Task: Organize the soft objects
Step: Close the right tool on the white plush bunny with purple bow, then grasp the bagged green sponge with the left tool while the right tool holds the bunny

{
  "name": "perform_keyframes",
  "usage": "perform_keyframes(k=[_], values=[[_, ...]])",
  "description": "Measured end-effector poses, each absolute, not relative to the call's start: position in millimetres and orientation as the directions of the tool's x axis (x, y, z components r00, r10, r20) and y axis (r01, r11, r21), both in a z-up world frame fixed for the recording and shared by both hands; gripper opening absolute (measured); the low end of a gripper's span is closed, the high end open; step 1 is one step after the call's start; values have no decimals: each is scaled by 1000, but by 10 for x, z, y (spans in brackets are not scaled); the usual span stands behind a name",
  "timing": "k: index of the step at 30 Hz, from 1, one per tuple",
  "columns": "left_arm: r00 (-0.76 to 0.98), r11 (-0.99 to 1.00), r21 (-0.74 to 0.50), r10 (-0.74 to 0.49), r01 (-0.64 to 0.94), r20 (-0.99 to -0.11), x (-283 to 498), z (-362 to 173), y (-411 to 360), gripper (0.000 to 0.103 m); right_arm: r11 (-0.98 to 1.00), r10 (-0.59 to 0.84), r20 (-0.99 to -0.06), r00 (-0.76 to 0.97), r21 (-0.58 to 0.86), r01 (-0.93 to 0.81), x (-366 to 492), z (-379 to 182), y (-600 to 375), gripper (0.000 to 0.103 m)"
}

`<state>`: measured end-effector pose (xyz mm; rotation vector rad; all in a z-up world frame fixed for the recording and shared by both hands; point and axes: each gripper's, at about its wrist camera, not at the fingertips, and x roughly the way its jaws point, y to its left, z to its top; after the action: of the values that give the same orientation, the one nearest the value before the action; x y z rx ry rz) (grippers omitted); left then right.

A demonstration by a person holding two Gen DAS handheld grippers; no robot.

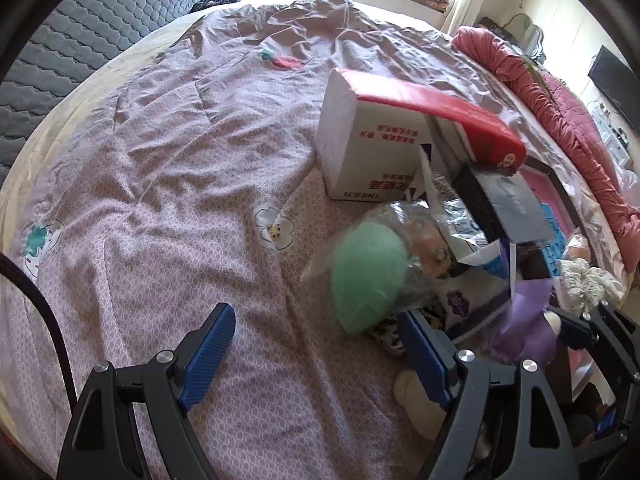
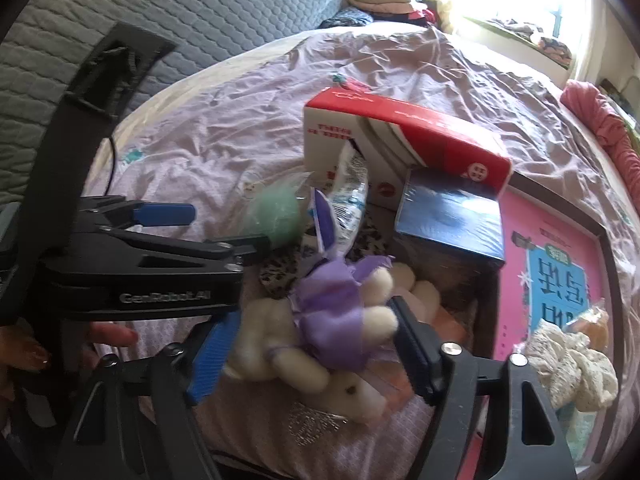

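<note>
A white plush bunny in a purple dress point(image 2: 336, 328) lies between the fingers of my right gripper point(image 2: 316, 356), which closes around its body. Its purple dress also shows at the right in the left wrist view point(image 1: 528, 320). My left gripper point(image 1: 320, 356) is open and empty, low over the bedspread, left of a green soft ball in clear wrap point(image 1: 368, 272). The left gripper also shows in the right wrist view point(image 2: 224, 228), beside the green ball point(image 2: 276, 216). A cream knit cloth point(image 2: 572, 364) lies on the pink book.
A red and white carton point(image 1: 384, 136) stands mid-bed with a dark blue box point(image 2: 452, 220) and plastic packets point(image 2: 352, 196) in front. A pink framed book point(image 2: 560, 280) lies at the right. A rolled pink quilt point(image 1: 560, 112) lines the bed's far right edge.
</note>
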<state>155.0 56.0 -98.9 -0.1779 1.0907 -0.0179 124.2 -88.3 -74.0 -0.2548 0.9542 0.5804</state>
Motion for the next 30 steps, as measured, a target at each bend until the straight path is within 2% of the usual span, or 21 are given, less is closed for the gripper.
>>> perform_keyframes(k=[2,7,13,17,19,24,26,27,28,30], values=[[462,983,-167,-115,-73,-879,1567,-1002,575,82,814,359,-825,437,48,-578,1252,-748,-868,52],[463,984,-165,-118,-61,-878,1623,-1028,571,82,803,410,-819,402,115,-585,1282,-772,-861,43],[461,984,-171,-127,-54,-878,1692,-1066,574,82,800,444,-821,360,182,-572,1335,-860,-849,36],[461,980,-188,-139,-61,-876,1729,-1106,581,82,806,455,-815,360,205,-555,1337,-841,-912,35],[467,977,-202,-150,-62,-872,1740,-1109,576,79,811,462,-803,376,211,-546,1319,-795,-965,35],[470,972,-229,-177,-56,-865,1781,-1133,559,65,826,476,-786,394,245,-508,1329,-721,-1144,35],[477,969,-242,-187,-57,-859,1798,-1134,565,52,830,487,-776,400,268,-489,1337,-693,-1223,35],[481,967,-247,-191,-56,-856,1801,-1133,569,41,831,487,-774,404,269,-487,1333,-679,-1243,35],[482,964,-261,-204,-53,-852,1807,-1131,574,36,833,488,-771,410,269,-484,1332,-662,-1264,35],[480,961,-271,-213,-55,-851,1812,-1140,587,33,836,489,-766,417,276,-474,1333,-642,-1298,35]])
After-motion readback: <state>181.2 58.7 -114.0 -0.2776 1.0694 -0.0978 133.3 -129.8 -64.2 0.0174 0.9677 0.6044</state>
